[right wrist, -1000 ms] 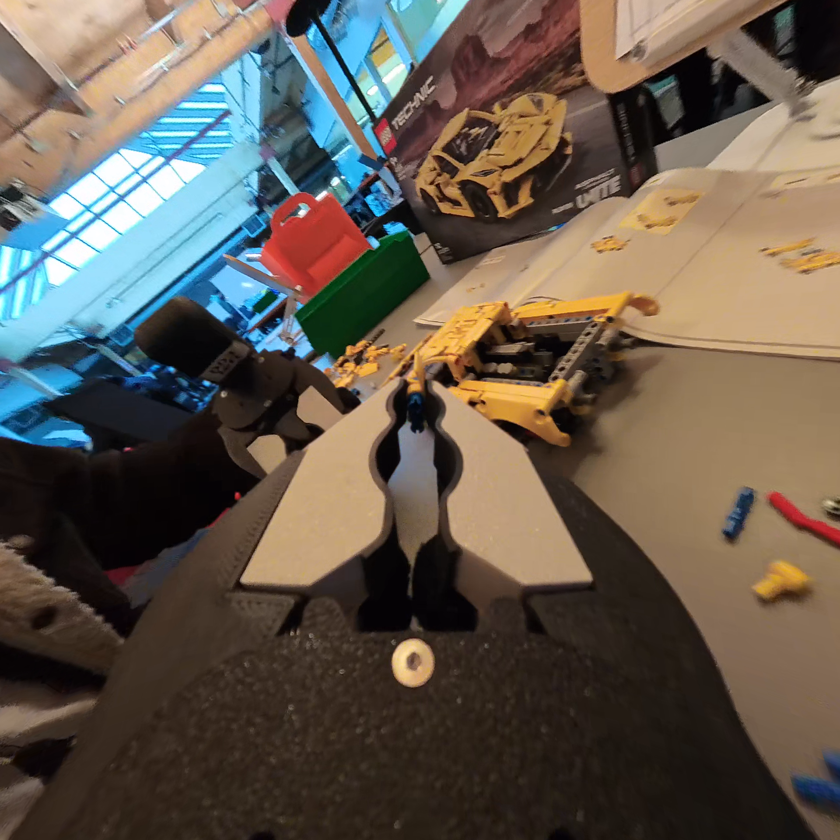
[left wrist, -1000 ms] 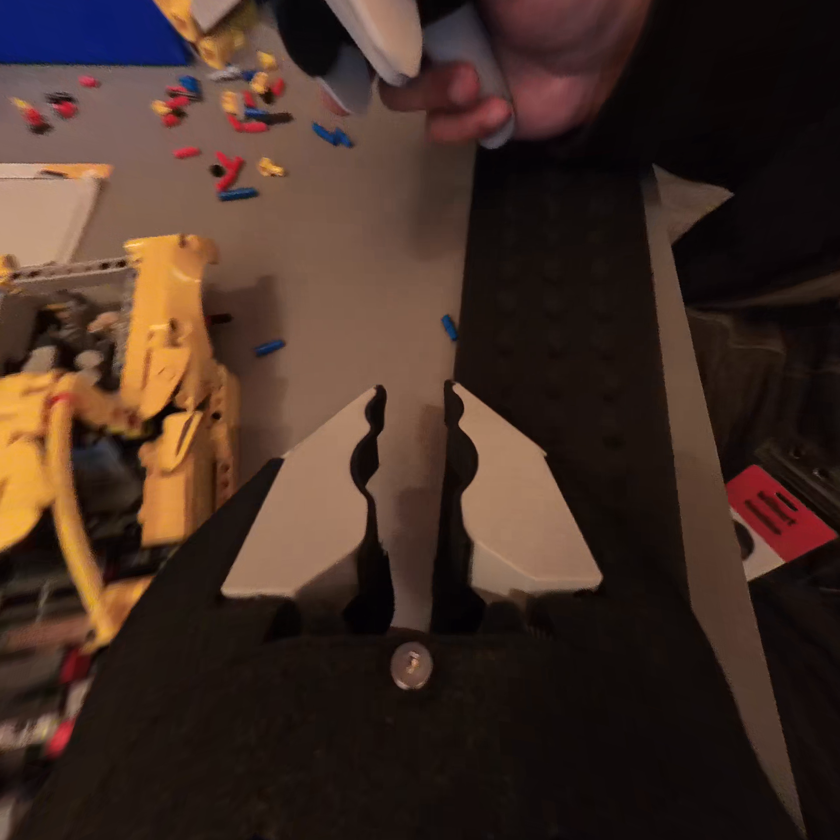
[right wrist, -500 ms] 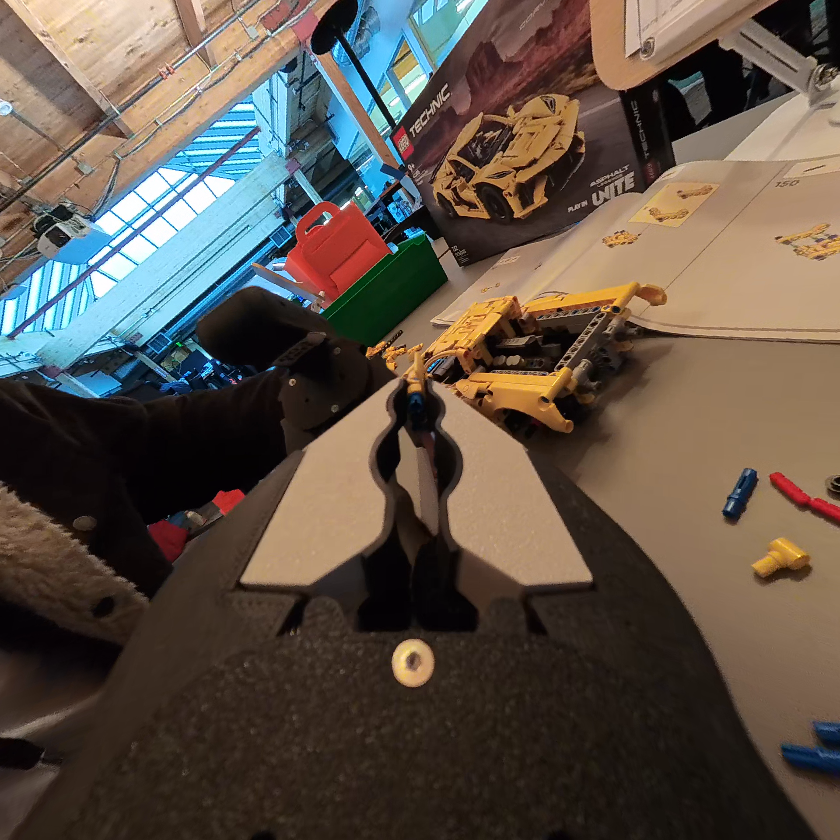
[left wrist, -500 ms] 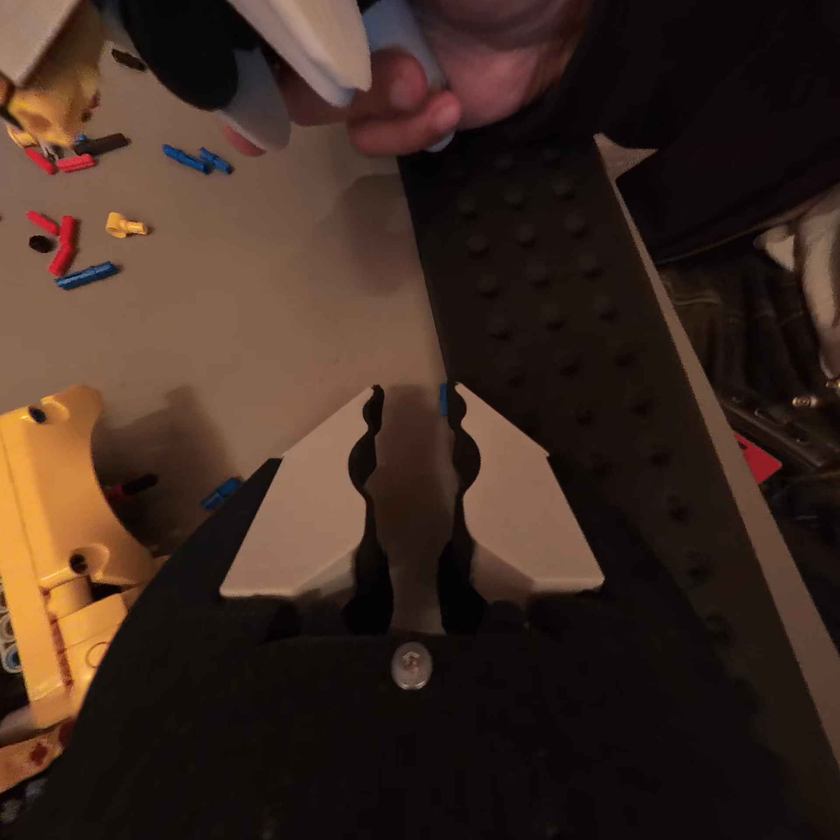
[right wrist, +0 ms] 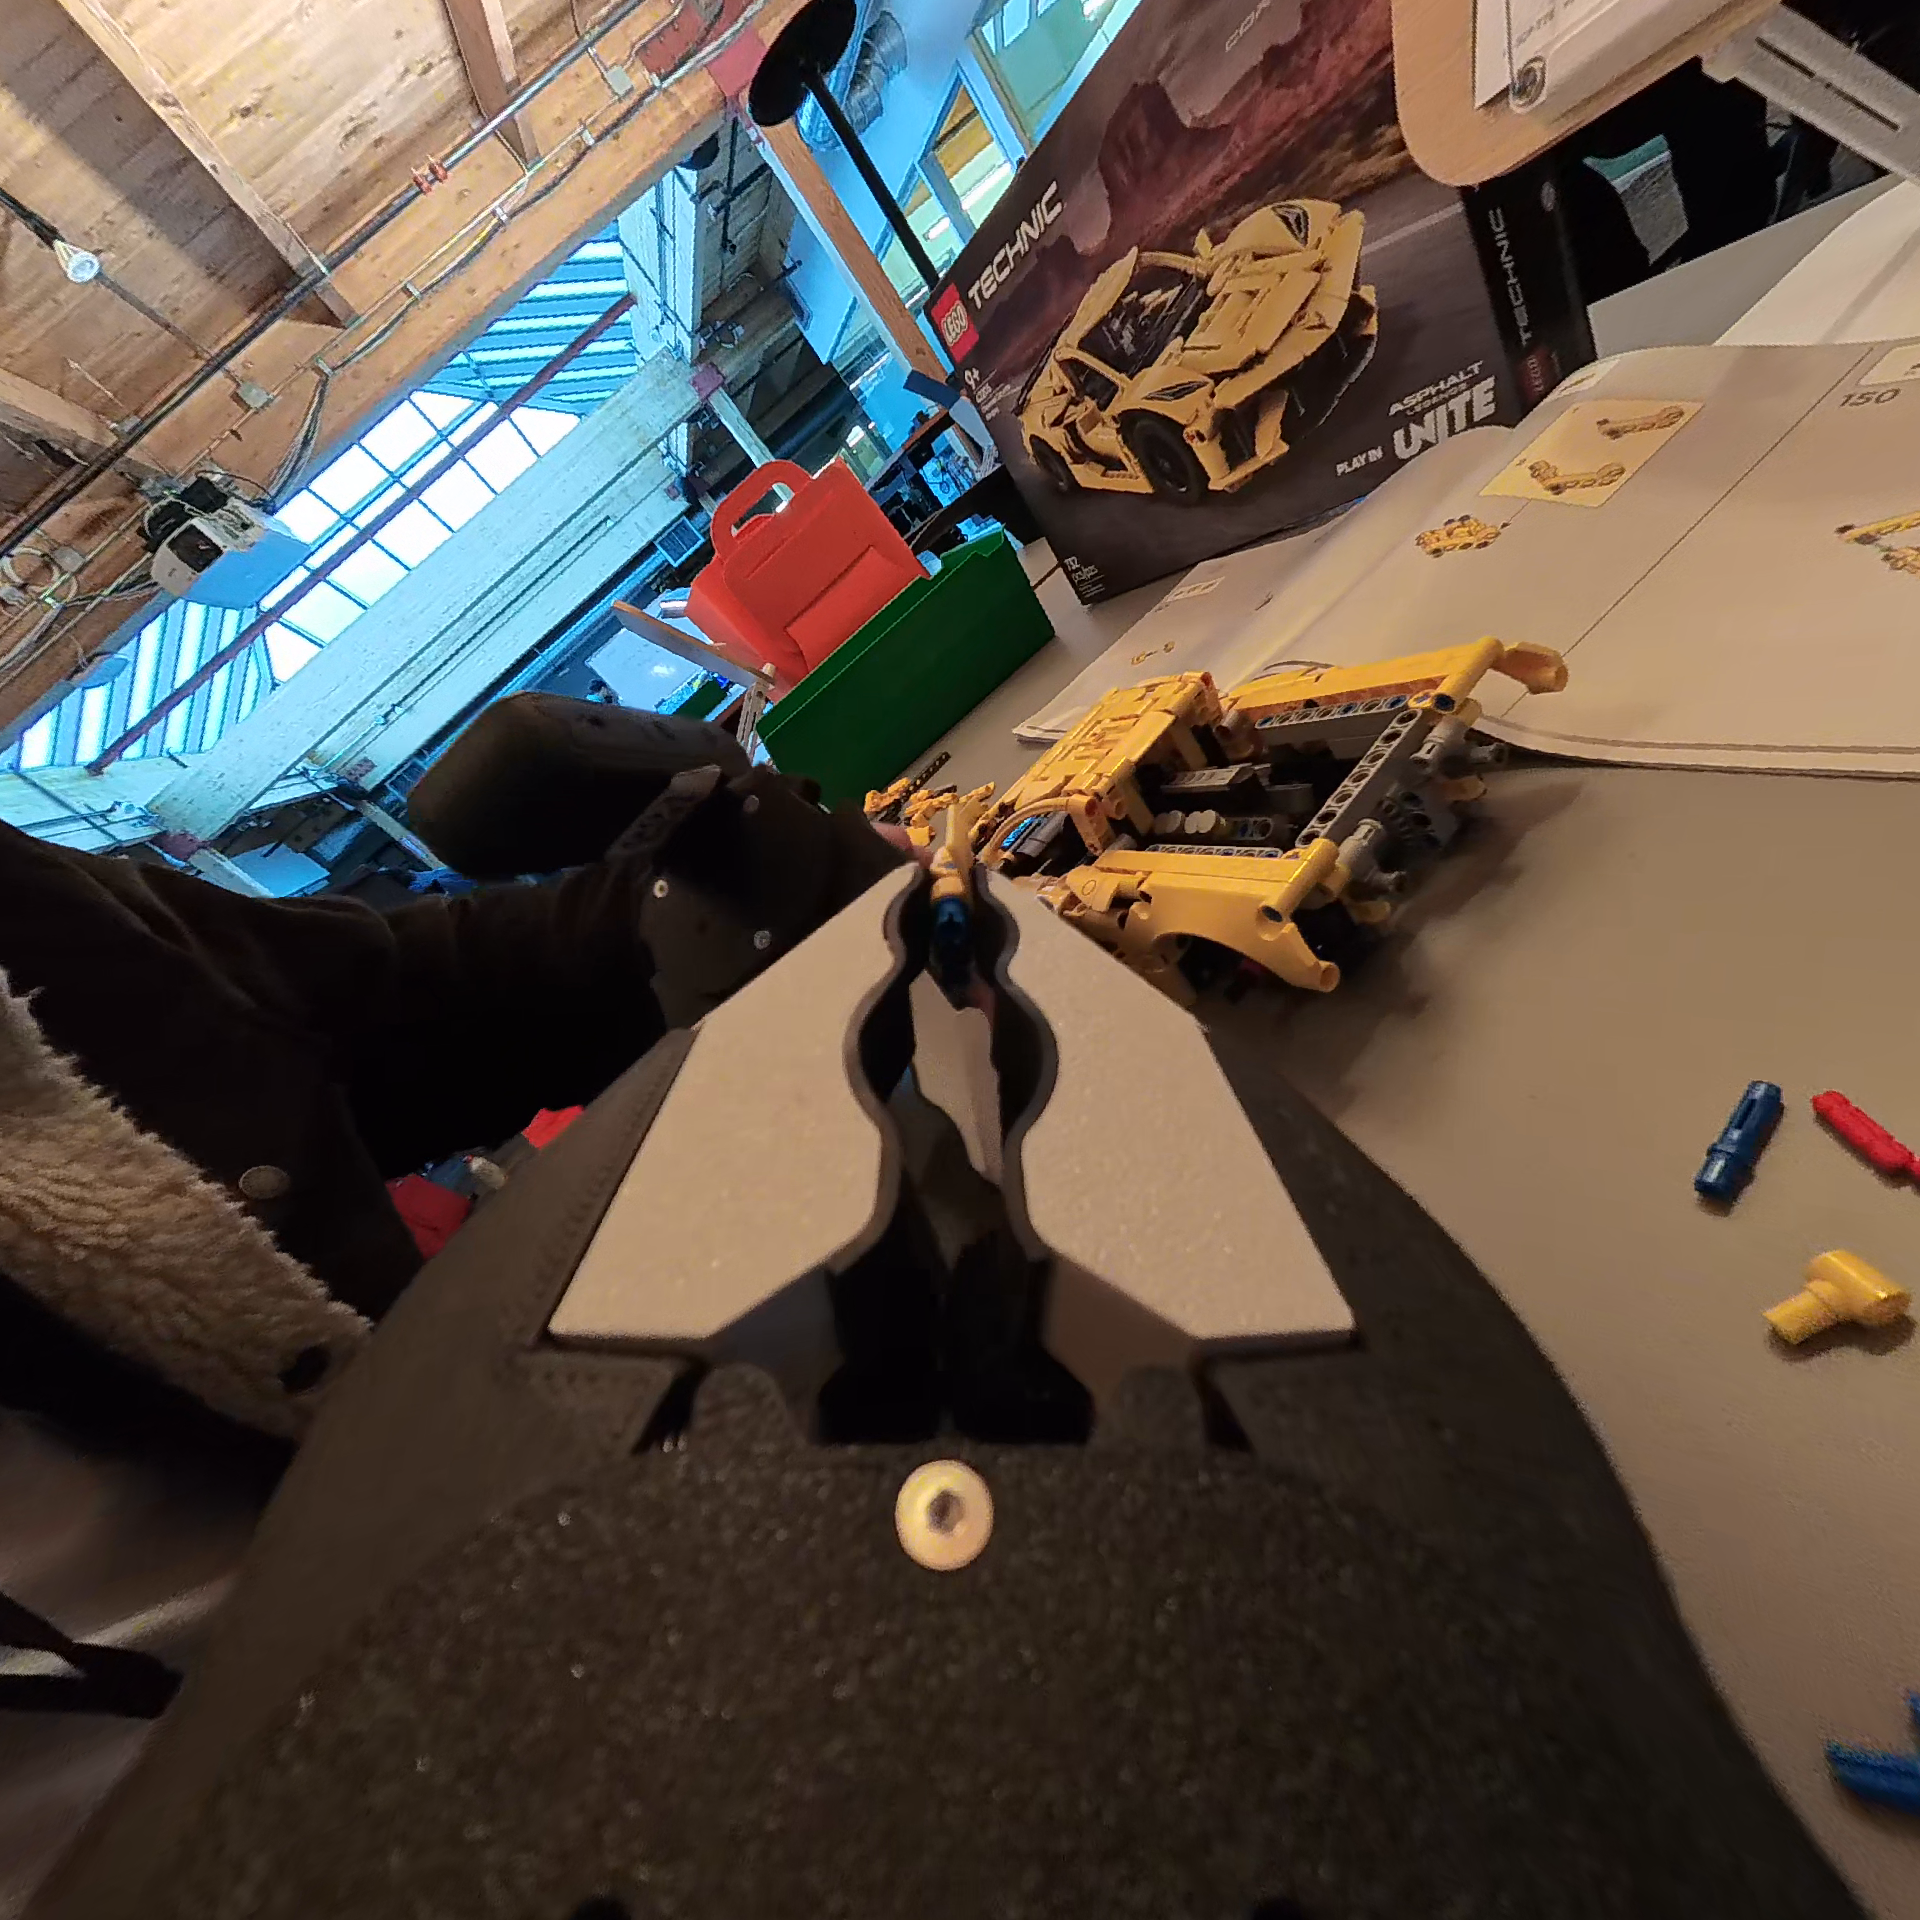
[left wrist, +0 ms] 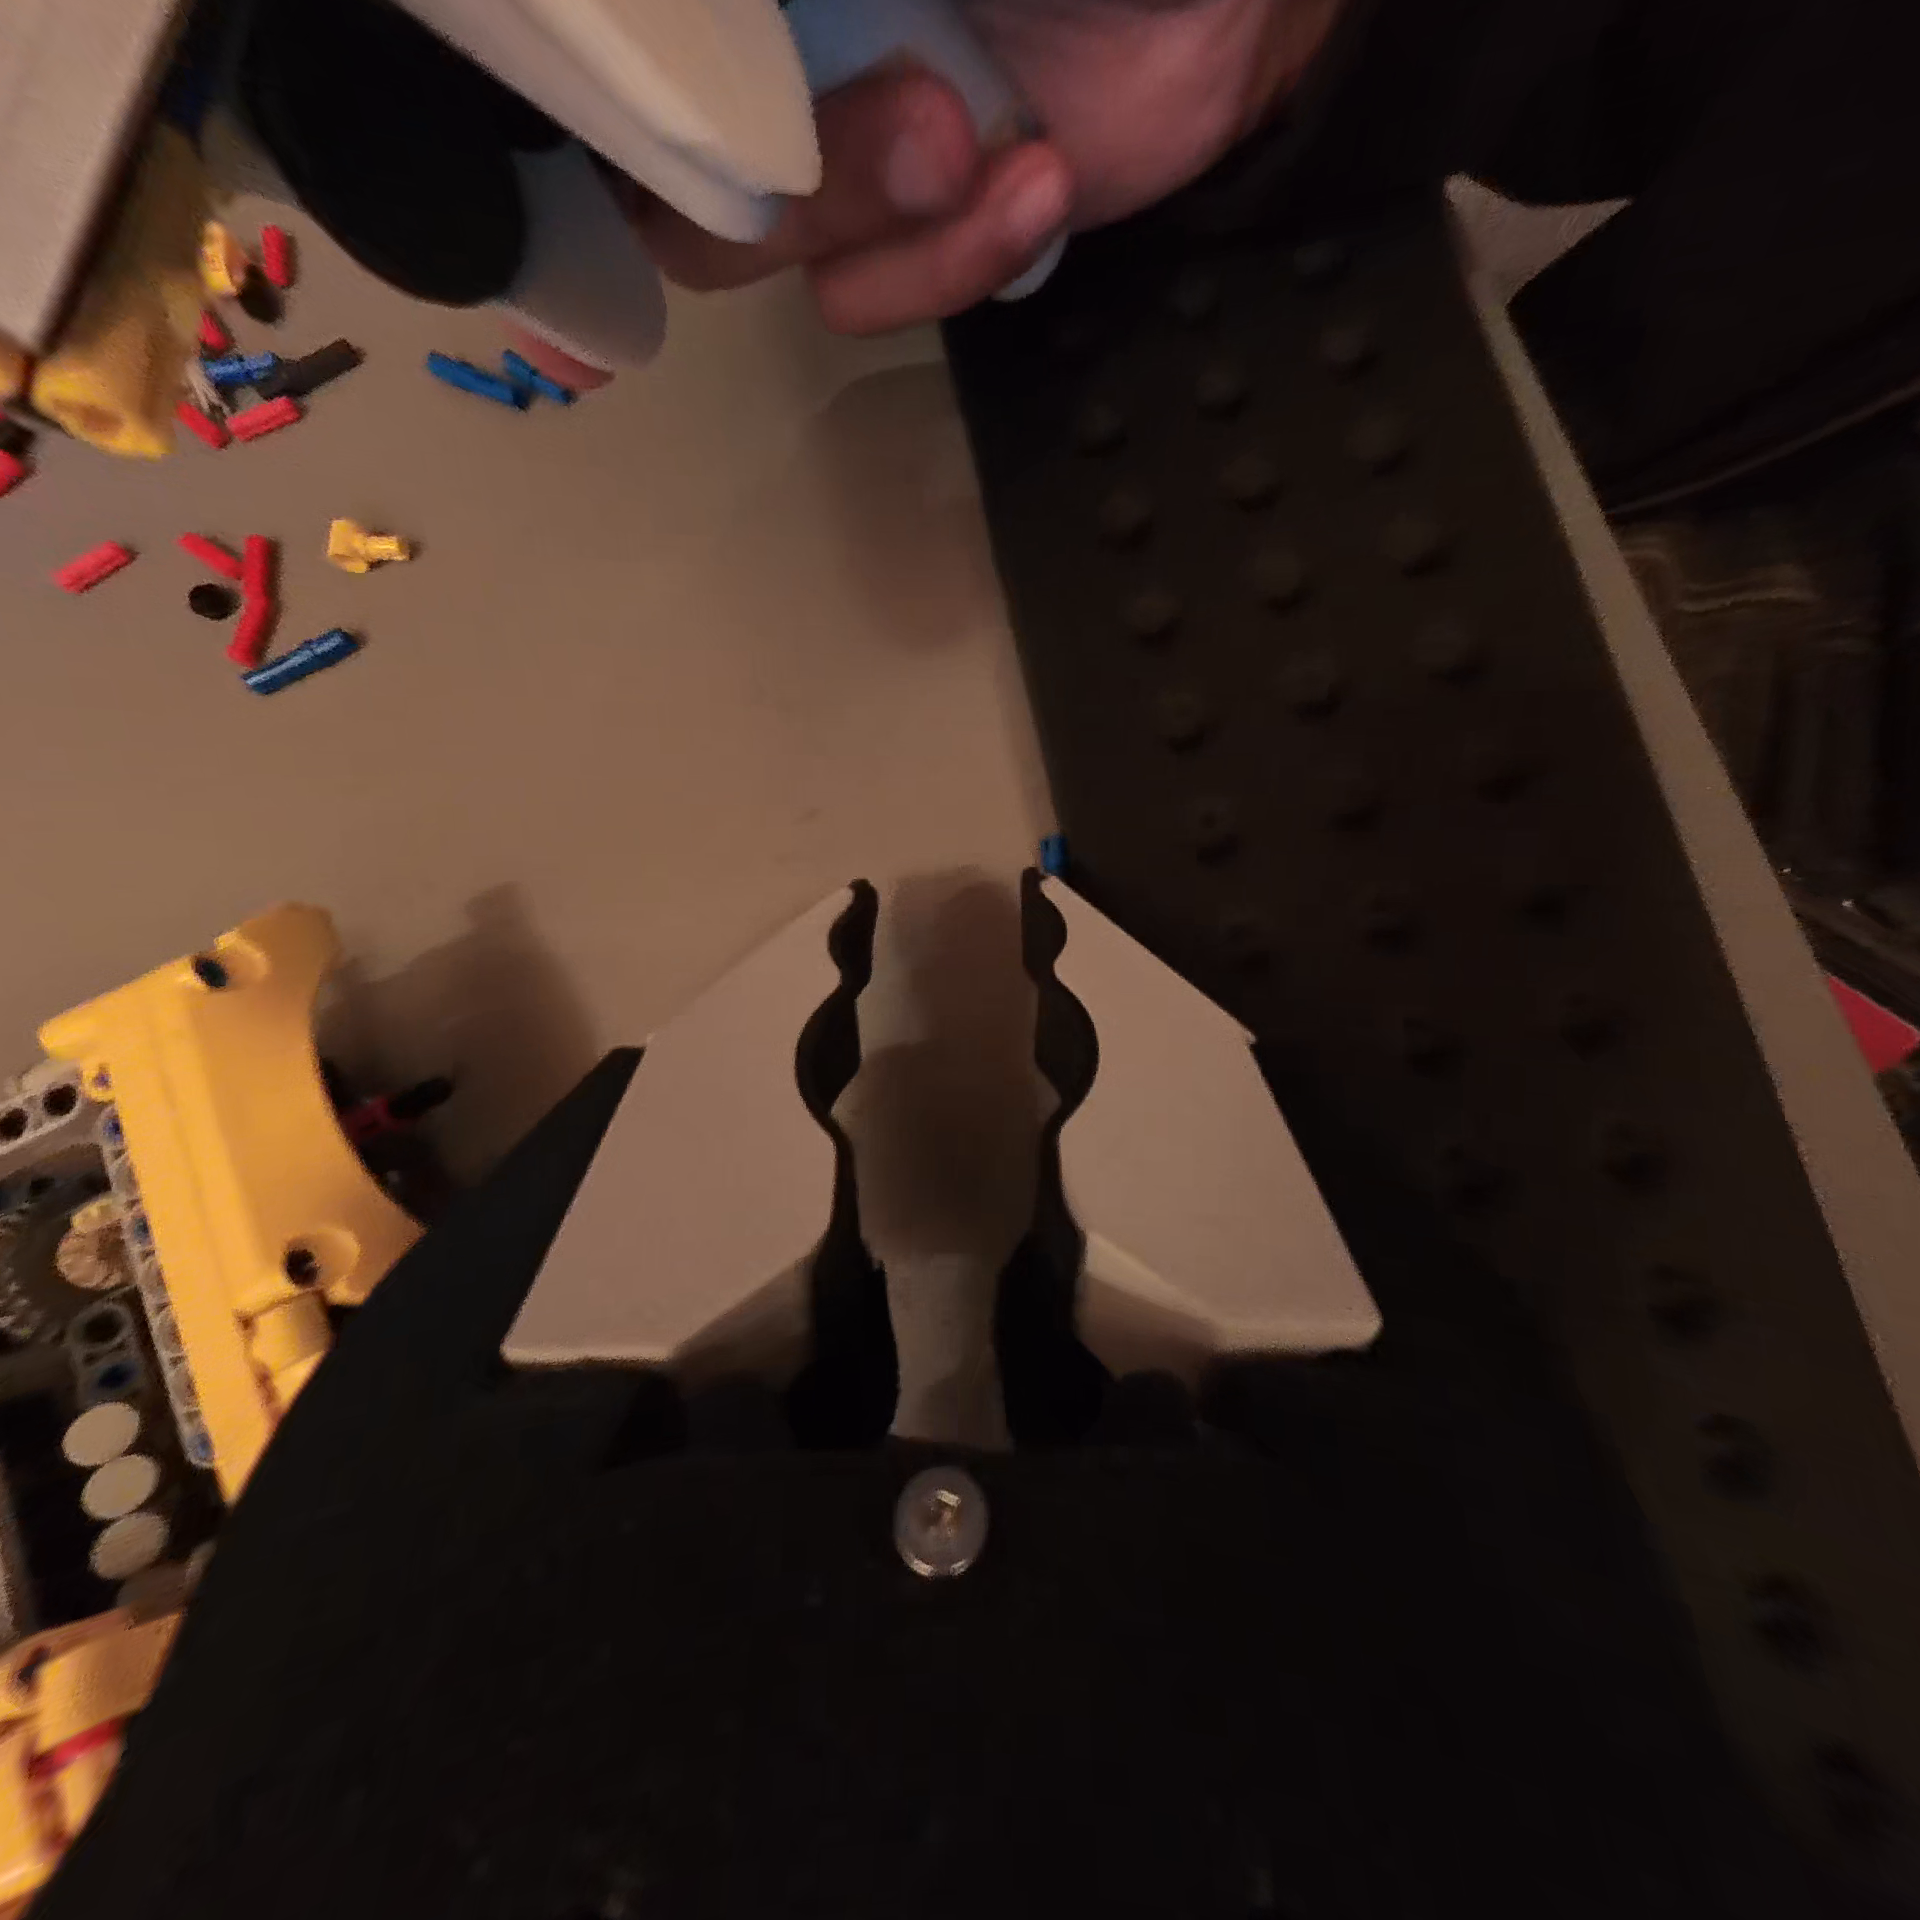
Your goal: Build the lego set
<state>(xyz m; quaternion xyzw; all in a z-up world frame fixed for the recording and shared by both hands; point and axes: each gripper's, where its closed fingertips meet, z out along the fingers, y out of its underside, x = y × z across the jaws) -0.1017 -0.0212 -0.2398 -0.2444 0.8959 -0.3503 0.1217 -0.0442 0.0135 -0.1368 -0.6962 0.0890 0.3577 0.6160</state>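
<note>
Left wrist view: your left gripper (left wrist: pixel 943 894) hangs over the grey table (left wrist: pixel 623 727) with its fingers spread and nothing between them. A small blue pin (left wrist: pixel 1052 854) lies just past the tip of the right-side finger, at the edge of the black studded strip (left wrist: pixel 1351 727) that runs along the table's right side. The yellow car model (left wrist: pixel 208 1122) sits at the near left, partly cut off by the frame. Loose red, blue and yellow pieces (left wrist: pixel 249 592) are scattered at the far left. At the top, your right hand (left wrist: pixel 997 177) grips the handle of the other tool, close to the lens and blurred.

Right wrist view: your right gripper (right wrist: pixel 954 914) is pinching a small part (right wrist: pixel 951 904), yellow at its far end and blue nearer the camera, right at the fingertips; its exact shape is too small to tell. Beyond the tips, to the right, the car model (right wrist: pixel 1278 821) rests on the table with the open instruction booklet (right wrist: pixel 1662 582) behind it and the set's box (right wrist: pixel 1226 343) standing farther back. A green bin (right wrist: pixel 914 665) and a red carrier (right wrist: pixel 800 571) stand left of the box. At the near right lie a blue pin (right wrist: pixel 1737 1140), a red piece (right wrist: pixel 1865 1132) and a yellow connector (right wrist: pixel 1834 1311), close together. Your dark sleeve (right wrist: pixel 416 997) fills the left side.
</note>
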